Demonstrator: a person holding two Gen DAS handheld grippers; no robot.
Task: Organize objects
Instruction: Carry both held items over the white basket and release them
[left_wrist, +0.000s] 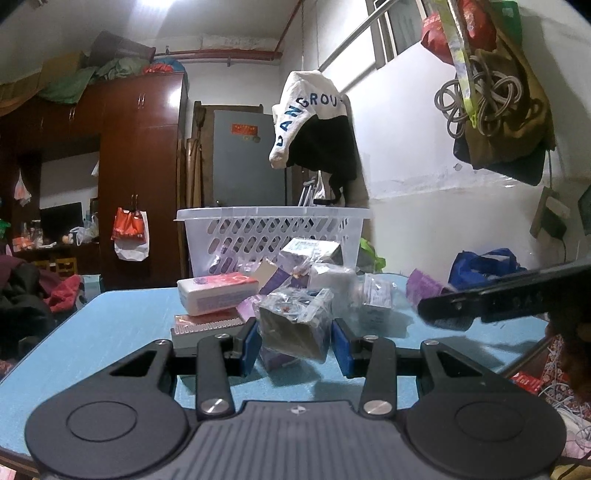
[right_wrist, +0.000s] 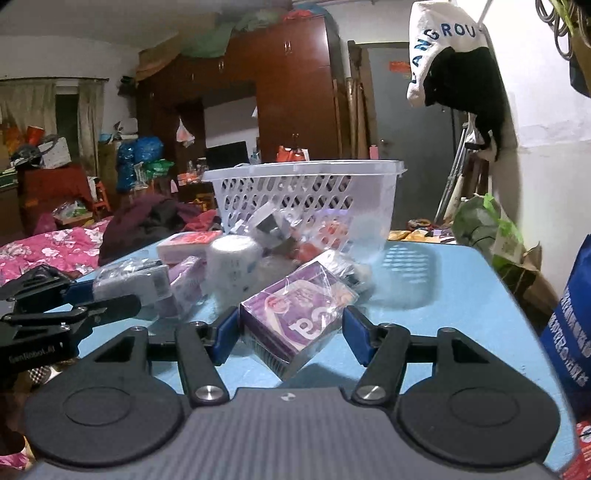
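A white slotted basket (left_wrist: 273, 229) (right_wrist: 306, 184) stands at the far side of the blue table (left_wrist: 110, 332) (right_wrist: 443, 295), with packets inside. Wrapped boxes lie piled in front of it, among them a pink and white box (left_wrist: 218, 291) and a white roll (right_wrist: 232, 262). My left gripper (left_wrist: 295, 339) is shut on a plastic-wrapped grey box (left_wrist: 295, 325) (right_wrist: 129, 280), held just above the table. My right gripper (right_wrist: 291, 328) is shut on a tilted purple wrapped pack (right_wrist: 299, 321), also off the surface. The right gripper's dark fingers (left_wrist: 450, 310) show at the right of the left wrist view.
A blue bag (right_wrist: 569, 314) stands at the table's right edge by the white wall. A white and black cap (left_wrist: 306, 110) hangs above the basket. A bed with a pink floral cover (right_wrist: 44, 243) lies beyond the table's left edge. Brown wardrobes (left_wrist: 140, 166) fill the back.
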